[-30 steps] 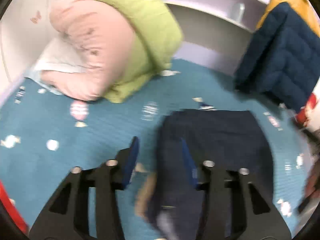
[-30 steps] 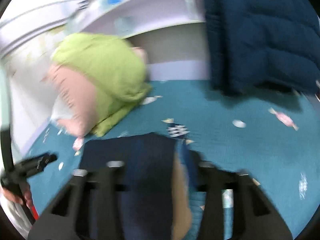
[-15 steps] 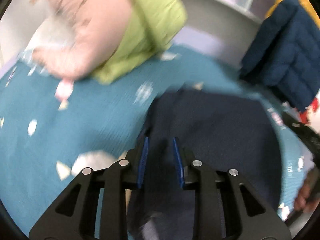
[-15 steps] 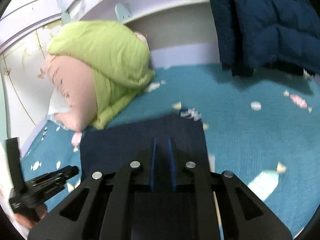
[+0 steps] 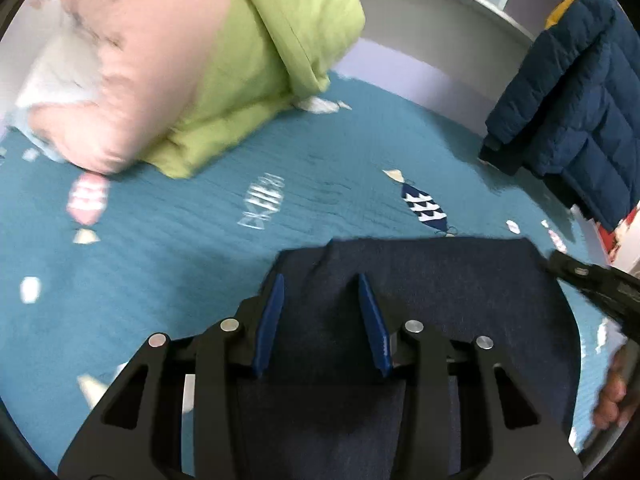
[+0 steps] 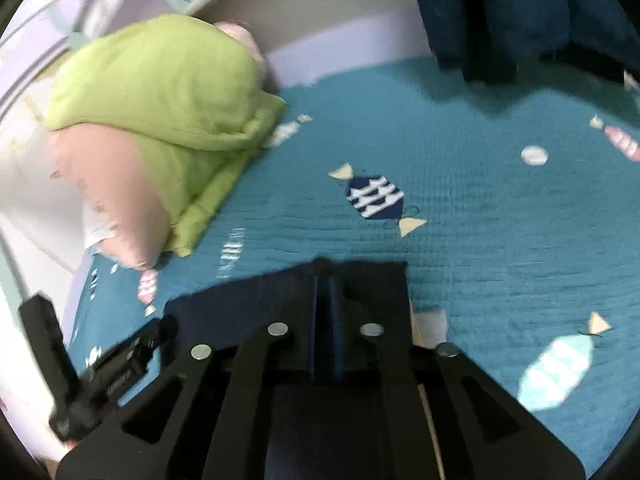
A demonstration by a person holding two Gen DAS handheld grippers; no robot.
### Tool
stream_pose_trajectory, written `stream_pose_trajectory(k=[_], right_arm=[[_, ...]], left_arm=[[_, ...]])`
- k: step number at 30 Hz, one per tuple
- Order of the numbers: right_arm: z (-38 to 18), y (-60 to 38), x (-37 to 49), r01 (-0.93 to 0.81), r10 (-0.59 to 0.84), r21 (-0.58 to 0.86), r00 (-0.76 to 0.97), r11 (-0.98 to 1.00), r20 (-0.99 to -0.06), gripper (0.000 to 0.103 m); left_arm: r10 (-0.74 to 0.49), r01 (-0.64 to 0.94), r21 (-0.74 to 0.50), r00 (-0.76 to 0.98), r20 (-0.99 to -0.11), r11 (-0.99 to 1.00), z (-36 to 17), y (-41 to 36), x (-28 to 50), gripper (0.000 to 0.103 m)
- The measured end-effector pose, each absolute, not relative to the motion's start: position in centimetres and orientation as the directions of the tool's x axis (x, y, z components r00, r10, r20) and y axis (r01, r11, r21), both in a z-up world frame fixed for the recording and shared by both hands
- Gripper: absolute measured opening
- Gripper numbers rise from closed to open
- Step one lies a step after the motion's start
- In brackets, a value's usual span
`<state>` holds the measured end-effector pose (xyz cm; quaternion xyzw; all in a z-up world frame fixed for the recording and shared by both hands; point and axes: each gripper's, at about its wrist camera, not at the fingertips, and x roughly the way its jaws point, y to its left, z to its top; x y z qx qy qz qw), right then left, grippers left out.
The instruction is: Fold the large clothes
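A dark navy garment (image 5: 440, 312) lies folded on the teal bed sheet (image 5: 200, 240). My left gripper (image 5: 322, 284) sits over its near left part with the jaws apart and cloth between the blue pads. My right gripper (image 6: 325, 280) has its pads pressed together on the far edge of the same garment (image 6: 248, 300). The right gripper shows at the right edge of the left wrist view (image 5: 592, 280), and the left one at the lower left of the right wrist view (image 6: 120, 364).
A green quilt (image 5: 272, 40) and a pink pillow (image 5: 132, 64) are piled at the back left. A navy puffer jacket (image 5: 572, 112) hangs at the back right. A white shelf wall (image 5: 420, 12) runs behind the bed.
The left jaws closed to a narrow gap half a second ago and now stand wider apart. The right jaws shut on the garment's edge. The folded garment's far edge now lies nearer to me.
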<state>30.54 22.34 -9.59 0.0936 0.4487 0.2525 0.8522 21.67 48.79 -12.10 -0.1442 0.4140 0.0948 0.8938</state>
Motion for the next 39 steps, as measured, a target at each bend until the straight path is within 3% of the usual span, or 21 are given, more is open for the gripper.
stream_pose_trajectory(k=[3,6,8,11,17,20,22,24,27,31,36,39], right_arm=[[-7.6,19.9,23.4,-0.397,0.500,0.324,0.510,0.859,-0.700,0.010],[-9.4,19.4,18.7,-0.416,0.461,0.274,0.461,0.867,-0.758,0.011],[-11.8,19.5,16.7,-0.415,0.422,0.244,0.417,0.876,-0.805,0.011],[-13.4,19.1,13.4,-0.427,0.374,0.167,0.464,0.889,-0.803,0.011],[-13.6,17.5,10.5,-0.431,0.367,0.168,0.434,0.887,-0.823,0.014],[-12.9,16.2,9.5,-0.435,0.379,0.184,0.419,0.881,-0.825,0.024],[-12.2,14.7,8.7,-0.420,0.379,0.188,0.434,0.888,-0.818,0.045],[-11.1,13.2,7.8,-0.396,0.366,0.176,0.480,0.901,-0.797,0.067],[-9.0,10.5,6.5,-0.373,0.340,0.139,0.557,0.918,-0.758,0.083],[-6.5,6.6,5.0,-0.336,0.298,0.093,0.632,0.937,-0.715,0.091],[-4.5,1.3,3.7,-0.281,0.281,0.113,0.678,0.953,-0.679,0.094],[-3.3,-1.4,3.0,-0.241,0.238,0.089,0.710,0.967,-0.663,0.094]], left_arm=[[0.111,-0.284,-0.095,0.631,-0.768,0.954,-10.7,46.2,17.2,0.041],[0.042,-0.281,-0.165,0.609,-0.792,0.945,-11.7,44.1,12.8,0.041],[0.063,-0.304,-0.133,0.556,-0.829,0.943,-13.4,42.5,10.8,0.041],[0.070,-0.357,-0.147,0.529,-0.846,0.923,-15.6,40.7,7.3,0.040],[0.102,-0.382,-0.106,0.485,-0.869,0.918,-16.1,38.4,3.8,0.041],[0.108,-0.376,-0.093,0.480,-0.871,0.922,-15.4,36.9,2.3,0.041],[0.116,-0.365,-0.084,0.493,-0.862,0.927,-14.5,35.8,1.9,0.045],[0.131,-0.354,-0.069,0.512,-0.849,0.933,-13.3,34.3,1.3,0.061],[0.121,-0.326,-0.076,0.543,-0.831,0.942,-11.2,31.4,0.7,0.067],[0.113,-0.290,-0.074,0.581,-0.806,0.954,-8.8,27.2,0.0,0.076],[0.112,-0.237,-0.056,0.637,-0.762,0.970,-5.6,20.7,-0.8,0.087],[0.096,-0.209,-0.059,0.657,-0.748,0.976,-4.2,17.6,-0.9,0.088]])
